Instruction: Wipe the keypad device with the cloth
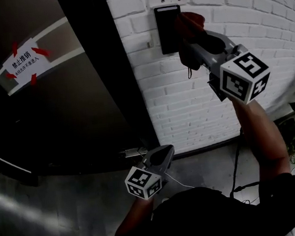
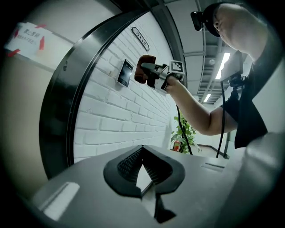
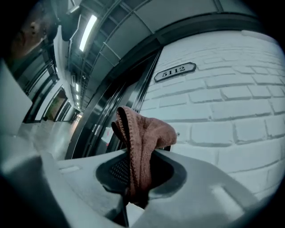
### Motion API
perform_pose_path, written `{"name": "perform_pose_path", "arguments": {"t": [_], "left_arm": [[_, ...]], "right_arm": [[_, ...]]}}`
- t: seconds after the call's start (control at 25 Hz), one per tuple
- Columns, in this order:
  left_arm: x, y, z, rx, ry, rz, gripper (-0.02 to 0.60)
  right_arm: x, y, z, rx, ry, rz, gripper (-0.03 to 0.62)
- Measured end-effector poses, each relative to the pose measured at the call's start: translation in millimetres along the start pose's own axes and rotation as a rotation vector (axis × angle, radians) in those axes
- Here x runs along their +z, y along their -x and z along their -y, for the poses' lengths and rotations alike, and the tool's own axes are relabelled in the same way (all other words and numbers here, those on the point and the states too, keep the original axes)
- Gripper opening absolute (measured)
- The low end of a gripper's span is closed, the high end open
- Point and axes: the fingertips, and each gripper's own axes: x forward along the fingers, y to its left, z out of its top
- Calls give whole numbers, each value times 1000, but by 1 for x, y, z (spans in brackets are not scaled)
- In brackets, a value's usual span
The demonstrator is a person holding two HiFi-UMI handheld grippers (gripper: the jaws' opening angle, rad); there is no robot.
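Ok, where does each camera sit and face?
Head view: on the head, looking down at brick wall and keypad device; left gripper, right gripper, forearms show.
Left gripper view: on that gripper, looking up the wall past shut jaws; right arm shows.
Right gripper view: looks up the wall; jaws shut on the cloth.
First two share keypad device and cloth.

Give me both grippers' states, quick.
Left gripper: closed, nothing between its jaws.
Right gripper: closed on the cloth, raised next to the keypad device.
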Motion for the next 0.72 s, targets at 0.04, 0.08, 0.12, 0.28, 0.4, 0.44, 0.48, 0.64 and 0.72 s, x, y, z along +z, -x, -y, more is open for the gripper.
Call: {"name": "perform_pose_path", "arguments": {"t": [0.04, 0.08, 0.12, 0.28, 0.4, 0.44, 0.48, 0.64, 0.72], "left_arm": [[-2, 2, -2, 15, -2, 0, 17], [-2, 4, -5, 30, -8, 4, 17], [-2, 5, -7, 42, -13, 10, 17], [1, 12, -9, 66, -14, 22, 17], [3, 13, -10, 68, -4, 31, 17], [3, 14, -11, 68, 0, 34, 17], [3, 14, -12, 67, 5, 37, 17], [3, 19, -15, 69, 21, 47, 17], [3, 21, -17, 74, 27, 49, 17]], "right_arm": [[7, -6, 5, -2, 7, 13, 60], [14, -12, 9, -4, 15, 25, 60], [21, -19, 13, -8, 28, 35, 60], [40, -45, 26, -43, 74, 47, 61], [44, -60, 34, -71, 95, 33, 60], [45, -65, 36, -78, 99, 32, 60], [46, -68, 37, -83, 99, 32, 61], [49, -75, 39, -99, 100, 37, 60], [48, -78, 40, -107, 109, 31, 61]]}}
